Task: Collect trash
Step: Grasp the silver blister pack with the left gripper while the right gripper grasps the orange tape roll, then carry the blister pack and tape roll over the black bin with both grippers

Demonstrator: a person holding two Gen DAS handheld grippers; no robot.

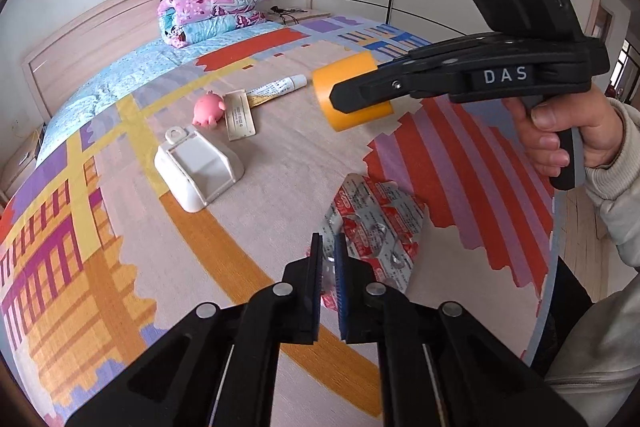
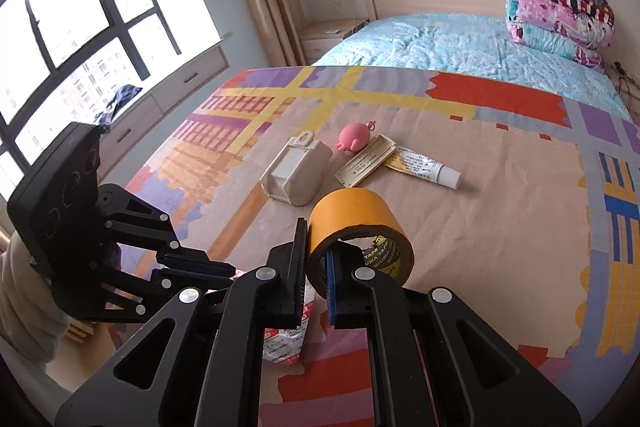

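My left gripper [image 1: 329, 253] is shut on the edge of a crumpled red and silver wrapper [image 1: 376, 227] that lies on the patterned bedspread [image 1: 260, 219]. In the right wrist view the left gripper [image 2: 230, 274] reaches in from the left, and the wrapper [image 2: 286, 343] shows below my fingers. My right gripper [image 2: 316, 251] is shut on the wall of a yellow tape roll [image 2: 352, 215], one finger inside the core and one outside. In the left wrist view, a hand holds that right gripper [image 1: 348, 89] with the tape roll [image 1: 360, 67] over the bed.
Further up the bed lie a white plastic holder [image 1: 196, 167], a pink pig toy [image 1: 208, 107], a beige box [image 1: 239, 115] and an ointment tube [image 1: 280, 85]. Folded quilts [image 1: 212, 3] are stacked by the headboard. The bed's edge [image 1: 554, 267] curves past on the right.
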